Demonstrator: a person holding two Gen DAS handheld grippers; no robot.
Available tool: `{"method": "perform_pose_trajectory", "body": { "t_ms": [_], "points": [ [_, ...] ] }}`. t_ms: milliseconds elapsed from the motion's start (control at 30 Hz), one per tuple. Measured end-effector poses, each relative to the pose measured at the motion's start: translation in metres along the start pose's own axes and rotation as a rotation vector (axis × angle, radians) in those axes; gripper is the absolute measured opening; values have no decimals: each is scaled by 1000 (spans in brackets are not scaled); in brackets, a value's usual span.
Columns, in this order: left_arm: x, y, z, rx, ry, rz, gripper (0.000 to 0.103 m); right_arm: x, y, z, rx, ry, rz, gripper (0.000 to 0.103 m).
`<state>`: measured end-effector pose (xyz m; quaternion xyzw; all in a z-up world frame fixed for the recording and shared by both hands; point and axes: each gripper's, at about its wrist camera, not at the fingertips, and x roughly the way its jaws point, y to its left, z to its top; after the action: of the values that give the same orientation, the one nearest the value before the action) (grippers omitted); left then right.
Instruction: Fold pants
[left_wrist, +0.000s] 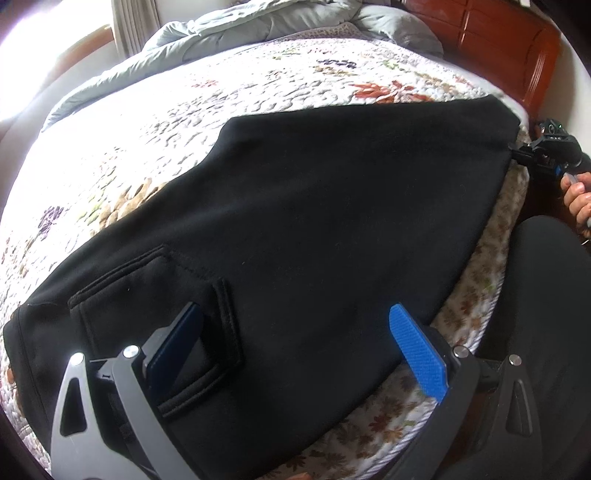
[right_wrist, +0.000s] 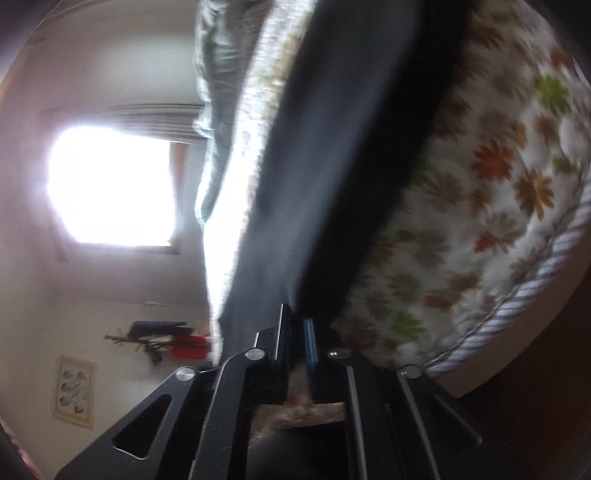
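The black pants are a soft, matt knit cloth with a faintly fuzzy nap; the patch pocket at lower left has raised, stitched seams. Under them the white floral quilted bedspread is puckered, rough-looking cotton, edged at lower right with a twisted white cord trim. The grey duvet at the top is smooth, slightly sheeny fabric. The reddish-brown wooden headboard, upper right, is glossy with varnish. The left hand-held gripper has textured blue plastic pads, matt grey and black arms and shiny metal rivets. The right hand-held gripper shows semi-gloss black plastic.
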<state>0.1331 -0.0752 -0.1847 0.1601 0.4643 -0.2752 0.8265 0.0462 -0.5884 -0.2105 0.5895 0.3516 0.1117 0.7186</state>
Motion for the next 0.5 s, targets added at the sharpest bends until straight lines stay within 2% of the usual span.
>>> {"method": "perform_pose_trajectory", "body": {
  "t_ms": [33, 100, 200, 333, 433, 500],
  "points": [
    [-2, -2, 2, -1, -8, -11, 100, -9, 0, 1, -2, -31, -7, 31],
    [-6, -7, 5, 5, -26, -31, 100, -32, -5, 9, 5, -111, -28, 31],
    [-1, -17, 8, 30, -29, -35, 100, -53, -12, 26, 25, -184, -48, 31],
    [11, -21, 8, 27, 0, -32, 100, -58, -18, 44, 47, -219, -57, 31],
    [11, -18, 7, 12, 7, -32, 100, -53, -24, 52, 59, -226, -97, 4],
    [11, -17, 6, 7, 11, -30, 100, -53, -27, 49, 57, -228, -105, 3]
  ]
}}
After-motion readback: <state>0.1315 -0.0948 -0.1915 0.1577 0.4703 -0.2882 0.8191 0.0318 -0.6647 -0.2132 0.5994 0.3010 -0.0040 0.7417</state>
